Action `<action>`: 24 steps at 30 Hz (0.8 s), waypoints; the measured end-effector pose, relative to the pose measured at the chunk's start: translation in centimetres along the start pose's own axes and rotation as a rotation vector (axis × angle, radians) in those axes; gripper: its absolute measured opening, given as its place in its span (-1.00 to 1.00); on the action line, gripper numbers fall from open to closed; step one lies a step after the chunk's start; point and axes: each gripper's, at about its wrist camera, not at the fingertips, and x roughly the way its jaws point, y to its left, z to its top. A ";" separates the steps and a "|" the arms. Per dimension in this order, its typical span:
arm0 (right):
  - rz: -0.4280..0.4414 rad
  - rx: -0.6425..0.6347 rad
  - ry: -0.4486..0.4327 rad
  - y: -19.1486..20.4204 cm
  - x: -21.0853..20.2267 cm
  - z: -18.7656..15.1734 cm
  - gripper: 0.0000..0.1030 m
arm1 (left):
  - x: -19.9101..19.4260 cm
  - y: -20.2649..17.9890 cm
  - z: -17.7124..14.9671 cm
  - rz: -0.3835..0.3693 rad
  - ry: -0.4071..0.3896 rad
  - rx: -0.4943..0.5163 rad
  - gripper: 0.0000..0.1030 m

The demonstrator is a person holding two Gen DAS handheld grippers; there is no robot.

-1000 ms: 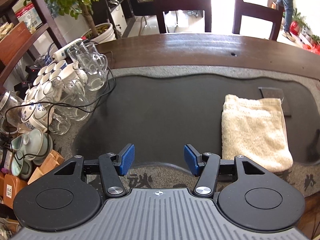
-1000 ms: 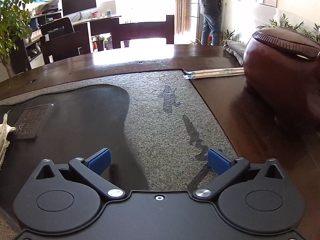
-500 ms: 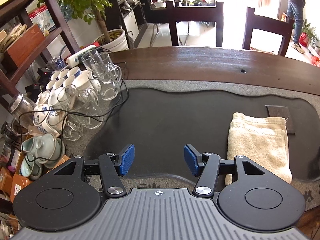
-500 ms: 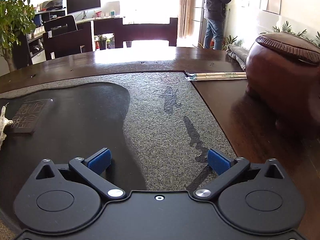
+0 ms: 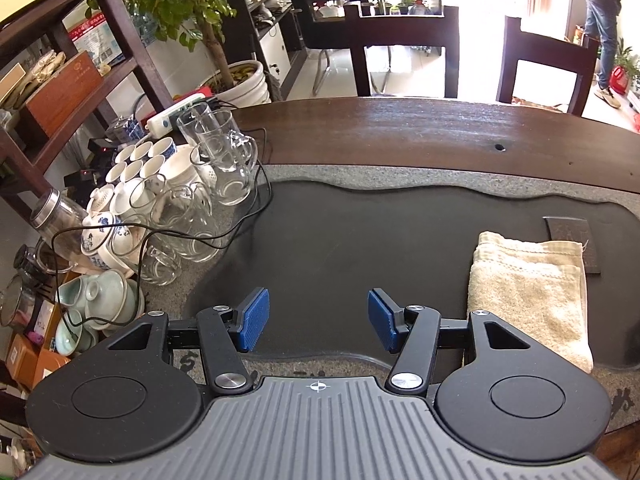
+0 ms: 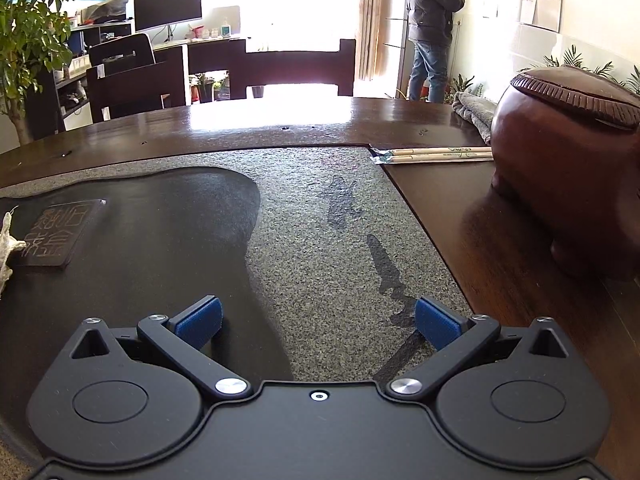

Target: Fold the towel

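Note:
A cream towel (image 5: 528, 292) lies folded into a rectangle on the dark stone tea tray (image 5: 360, 248), at the right of the left wrist view. Only its edge (image 6: 5, 244) shows at the far left of the right wrist view. My left gripper (image 5: 318, 322) is open and empty, above the tray's near edge, to the left of the towel. My right gripper (image 6: 318, 322) is open wide and empty, low over the tray's speckled granite rim (image 6: 328, 248), to the right of the towel.
Glass mugs (image 5: 224, 160), white teacups (image 5: 140, 164) and teapots with a black cable crowd the tray's left side. A small dark engraved plaque (image 6: 60, 232) lies beyond the towel. Wrapped chopsticks (image 6: 436, 155) and a large brown wooden pot (image 6: 568, 160) stand at the right.
Both grippers have pulled back and upward from the towel, so the tray and room look farther off. The towel stays folded. Both stay open.

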 end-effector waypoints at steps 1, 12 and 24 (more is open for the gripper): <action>0.001 -0.001 0.000 0.0 0.0 0.0 1.00 | 0.0 0.0 0.0 0.000 0.000 0.000 0.09; 0.003 -0.003 0.000 0.0 0.1 0.1 1.00 | -0.1 -0.3 -0.1 -0.004 -0.005 0.007 0.09; 0.004 -0.003 0.000 0.0 0.1 0.1 1.00 | -0.2 -0.5 0.0 -0.003 -0.006 0.018 0.09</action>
